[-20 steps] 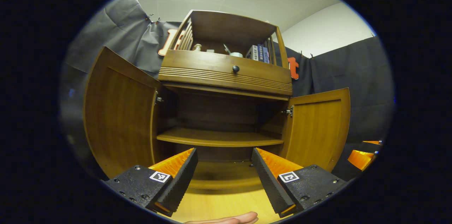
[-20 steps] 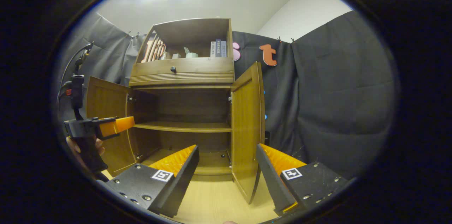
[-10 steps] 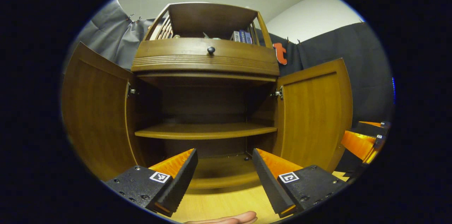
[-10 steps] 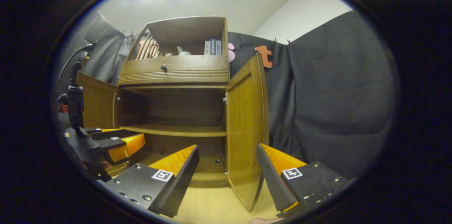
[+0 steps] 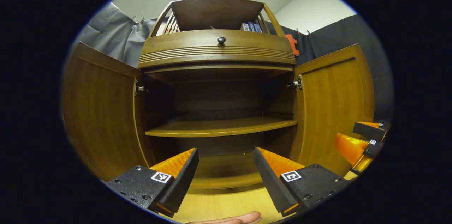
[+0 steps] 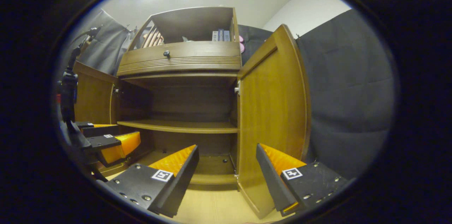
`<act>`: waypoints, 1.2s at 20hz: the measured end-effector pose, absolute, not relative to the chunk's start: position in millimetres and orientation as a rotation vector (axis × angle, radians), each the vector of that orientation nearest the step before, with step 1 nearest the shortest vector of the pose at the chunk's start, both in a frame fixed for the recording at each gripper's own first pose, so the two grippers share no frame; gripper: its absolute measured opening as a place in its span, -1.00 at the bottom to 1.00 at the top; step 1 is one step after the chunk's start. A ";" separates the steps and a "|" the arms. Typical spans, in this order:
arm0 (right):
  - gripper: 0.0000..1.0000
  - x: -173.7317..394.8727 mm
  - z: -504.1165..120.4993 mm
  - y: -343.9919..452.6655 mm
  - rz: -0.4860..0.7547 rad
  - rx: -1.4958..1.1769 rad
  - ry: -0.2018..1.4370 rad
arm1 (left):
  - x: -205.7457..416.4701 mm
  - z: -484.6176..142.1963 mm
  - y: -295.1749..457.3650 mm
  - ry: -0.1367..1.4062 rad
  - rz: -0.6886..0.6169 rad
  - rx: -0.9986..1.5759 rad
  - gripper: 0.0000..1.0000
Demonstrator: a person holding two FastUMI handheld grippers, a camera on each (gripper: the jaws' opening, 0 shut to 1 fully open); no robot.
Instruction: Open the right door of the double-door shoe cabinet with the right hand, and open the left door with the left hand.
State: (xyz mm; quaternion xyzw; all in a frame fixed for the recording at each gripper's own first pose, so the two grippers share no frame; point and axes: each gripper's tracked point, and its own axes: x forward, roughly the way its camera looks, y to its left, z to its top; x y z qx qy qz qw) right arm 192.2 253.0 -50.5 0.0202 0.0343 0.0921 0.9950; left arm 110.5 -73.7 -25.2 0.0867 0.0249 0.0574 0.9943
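Down at the bottom of the left gripper view, your left gripper (image 5: 226, 174) has its orange-and-black fingers spread apart with nothing between them, aimed straight into the brown wooden double-door shoe cabinet (image 5: 217, 76). Same deal with your right gripper (image 6: 227, 173): fingers apart, empty, sitting just beside the edge of the right door (image 6: 273, 118). That door is swung wide on its hinge, and the left door (image 5: 100, 111) is out wide too, so the bare middle shelf (image 5: 220, 127) is fully exposed. I'd say both doors are done, which is probably why you're holding nothing.
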 end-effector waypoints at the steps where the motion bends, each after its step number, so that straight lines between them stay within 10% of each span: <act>1: 0.99 192.5 -53.9 257.5 0.196 0.050 0.079 | 110.2 -25.7 -71.3 0.052 0.127 0.171 0.94; 24: 0.99 116.6 -60.0 204.3 0.148 -0.051 0.120 | 83.1 -40.9 -98.0 0.038 0.162 0.164 0.96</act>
